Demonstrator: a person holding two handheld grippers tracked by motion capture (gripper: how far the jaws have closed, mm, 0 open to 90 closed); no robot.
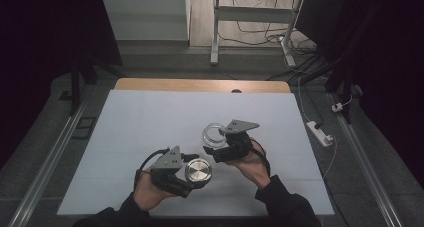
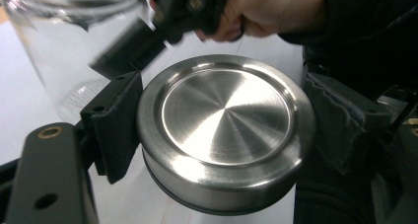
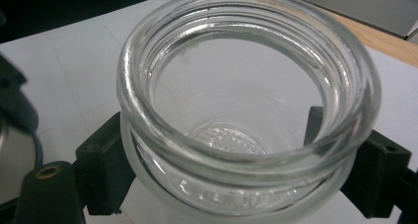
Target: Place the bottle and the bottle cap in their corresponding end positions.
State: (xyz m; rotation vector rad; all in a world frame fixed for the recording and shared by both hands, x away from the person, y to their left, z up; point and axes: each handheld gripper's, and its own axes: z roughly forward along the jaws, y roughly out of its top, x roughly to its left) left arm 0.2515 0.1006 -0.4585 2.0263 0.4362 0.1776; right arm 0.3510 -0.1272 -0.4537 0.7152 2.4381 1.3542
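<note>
A white surface [image 1: 150,137] carries the work. Above its near middle, the right tongs [image 1: 216,148] clamp an open glass jar [image 1: 214,133] just below its rim. Just beside it, nearer the person, the left tongs [image 1: 196,173] grip a round steel lid [image 1: 198,170] by its edges.

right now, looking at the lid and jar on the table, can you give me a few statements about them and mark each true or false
1. The left claw is shut on the metal lid. True.
2. The glass jar has the lid screwed on. False: its mouth is open and the lid is held apart from it.
3. The right claw grips the glass jar below its rim. True.
4. The glass jar is full of liquid. False: it looks empty.
5. The white mat lies on the table under both hands. True.
</note>
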